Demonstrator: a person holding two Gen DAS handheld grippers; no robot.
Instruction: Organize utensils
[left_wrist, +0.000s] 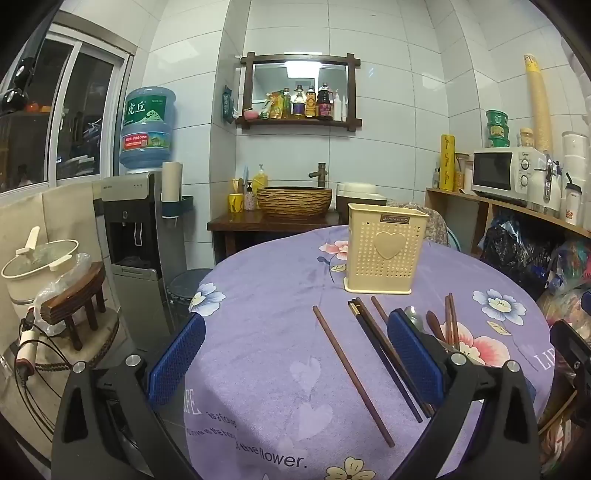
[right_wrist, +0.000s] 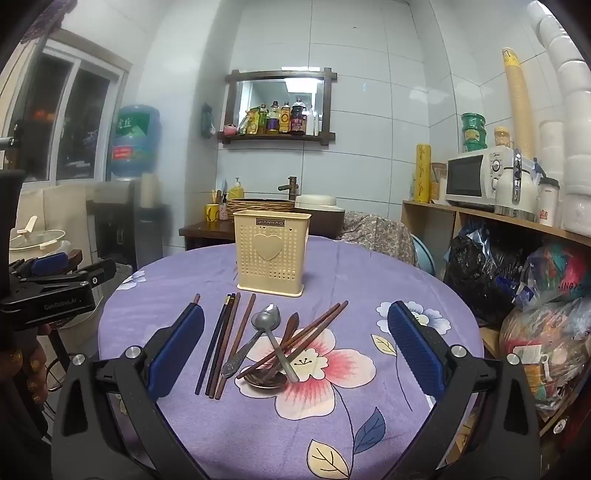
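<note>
A cream perforated utensil holder (left_wrist: 386, 251) with a heart stands upright on the round purple table (left_wrist: 266, 332); it also shows in the right wrist view (right_wrist: 271, 253). In front of it lie loose chopsticks (right_wrist: 225, 339), metal spoons (right_wrist: 264, 319), a wooden spoon and more crossed chopsticks (right_wrist: 306, 332). In the left wrist view a single brown chopstick (left_wrist: 351, 373) lies apart, with dark chopsticks (left_wrist: 384, 362) beside it. My left gripper (left_wrist: 295, 358) is open and empty above the table's left part. My right gripper (right_wrist: 295, 347) is open and empty, its fingers wide either side of the utensil pile.
A water dispenser (left_wrist: 140, 229) and a stool with a pot (left_wrist: 48, 266) stand left of the table. A shelf with a microwave (right_wrist: 476, 177) and bags (right_wrist: 517, 280) is at the right. A basin counter (left_wrist: 291, 206) is behind.
</note>
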